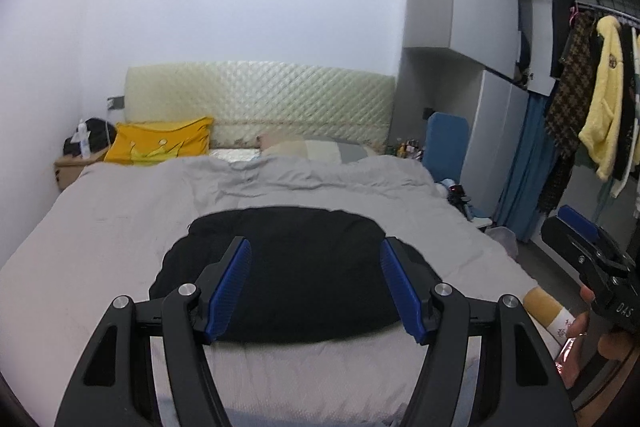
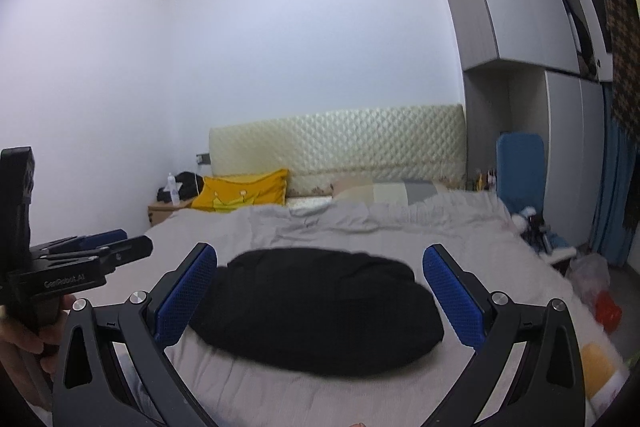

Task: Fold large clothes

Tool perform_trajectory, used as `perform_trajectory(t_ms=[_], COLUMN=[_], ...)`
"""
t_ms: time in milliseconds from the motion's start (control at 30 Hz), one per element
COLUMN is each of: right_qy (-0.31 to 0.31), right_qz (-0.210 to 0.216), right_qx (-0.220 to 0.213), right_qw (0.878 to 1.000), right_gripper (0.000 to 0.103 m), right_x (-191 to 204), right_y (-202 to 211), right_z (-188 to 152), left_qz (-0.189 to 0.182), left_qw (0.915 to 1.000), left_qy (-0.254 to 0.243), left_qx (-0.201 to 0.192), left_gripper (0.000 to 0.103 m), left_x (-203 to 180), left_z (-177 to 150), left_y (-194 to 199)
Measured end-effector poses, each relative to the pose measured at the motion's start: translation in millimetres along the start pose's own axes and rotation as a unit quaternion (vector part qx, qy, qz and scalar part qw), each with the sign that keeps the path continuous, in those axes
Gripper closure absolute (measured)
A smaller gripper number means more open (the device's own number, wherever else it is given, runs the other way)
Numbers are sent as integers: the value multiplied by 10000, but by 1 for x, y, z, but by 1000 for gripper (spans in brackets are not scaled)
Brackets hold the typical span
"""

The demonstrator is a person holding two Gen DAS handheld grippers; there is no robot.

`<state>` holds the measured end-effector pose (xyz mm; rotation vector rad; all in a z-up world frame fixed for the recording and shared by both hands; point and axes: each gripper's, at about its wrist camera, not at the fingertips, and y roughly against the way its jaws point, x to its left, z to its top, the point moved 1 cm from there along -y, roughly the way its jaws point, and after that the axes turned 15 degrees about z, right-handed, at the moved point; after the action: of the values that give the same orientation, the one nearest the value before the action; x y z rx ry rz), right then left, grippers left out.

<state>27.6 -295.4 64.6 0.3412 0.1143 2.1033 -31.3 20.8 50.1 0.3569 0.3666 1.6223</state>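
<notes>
A black garment (image 1: 304,267) lies in a compact folded bundle on the grey bed cover (image 1: 120,227), near the foot of the bed. It also shows in the right wrist view (image 2: 320,303). My left gripper (image 1: 315,250) is open and empty, held above the near edge of the garment. My right gripper (image 2: 320,259) is open and empty too, above the garment's near side. The right gripper shows at the right edge of the left wrist view (image 1: 584,247), and the left gripper at the left edge of the right wrist view (image 2: 116,249).
A yellow pillow (image 1: 160,143) and a grey patchwork pillow (image 1: 316,147) lie by the quilted headboard (image 1: 260,99). A bedside table (image 1: 72,163) stands far left. Wardrobes (image 1: 492,131), a blue chair (image 1: 444,143) and hanging clothes (image 1: 600,95) are on the right.
</notes>
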Motion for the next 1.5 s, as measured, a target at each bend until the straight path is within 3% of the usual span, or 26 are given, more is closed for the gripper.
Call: perform_trajectory(t_ms=[133, 533, 767, 1500], right_qy=[-70, -395, -459, -402], right_qz=[-290, -258, -238, -325], right_qx=[185, 753, 913, 890], right_qw=[9994, 9960, 9945, 9947], right_gripper=[0, 0, 0, 0], right_x=[-1, -12, -11, -7], right_y=[1, -26, -35, -34], right_z=[-22, -75, -93, -91], left_qz=[31, 618, 729, 859], left_qw=[9997, 9957, 9945, 9929], left_qy=[99, 168, 223, 134], left_qx=[239, 663, 723, 812], left_gripper=[35, 35, 35, 35], left_x=[3, 16, 24, 25], left_z=[-26, -74, -77, -79], left_y=[-10, -46, -52, -54])
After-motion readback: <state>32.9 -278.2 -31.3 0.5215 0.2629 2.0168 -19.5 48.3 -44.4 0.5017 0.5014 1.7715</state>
